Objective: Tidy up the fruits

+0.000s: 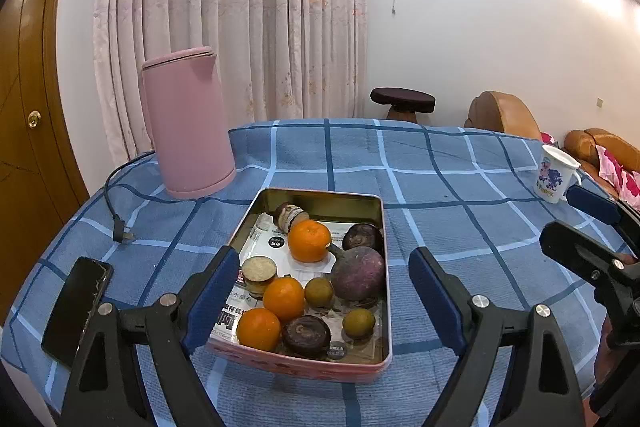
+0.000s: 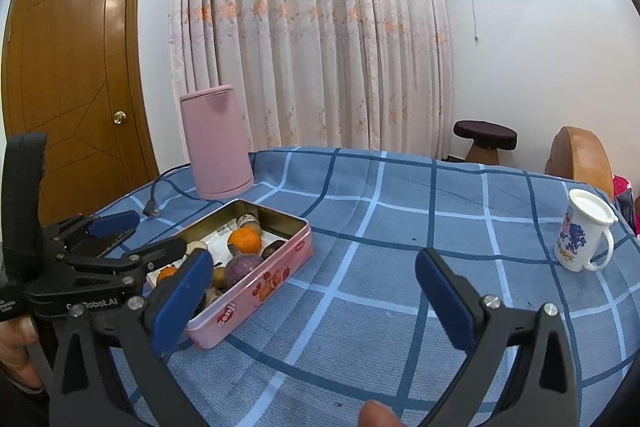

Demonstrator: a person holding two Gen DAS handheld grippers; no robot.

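Observation:
A pink tin box [image 1: 385, 267] lies on the blue checked tablecloth. In it are three oranges [image 1: 309, 241], a large purple fruit [image 1: 358, 277], two dark round fruits [image 1: 306, 335], two small yellow-green citrus [image 1: 359, 323] and brown cut pieces [image 1: 259, 271]. My left gripper [image 1: 324, 259] hovers over the tin's near end, jaws wide open, its pads touching no fruit. The right wrist view shows the tin [image 2: 260, 287] at the left with the left gripper [image 2: 148, 235] over it. My right gripper [image 2: 310, 267] stands open above bare cloth, right of the tin.
A pink kettle [image 1: 188, 123] stands behind the tin, its plug [image 1: 120, 233] lying on the cloth. A black phone [image 1: 78, 311] rests at the near left. A white printed mug [image 2: 584, 235] stands far right. A thumb [image 2: 376, 415] shows at the bottom edge.

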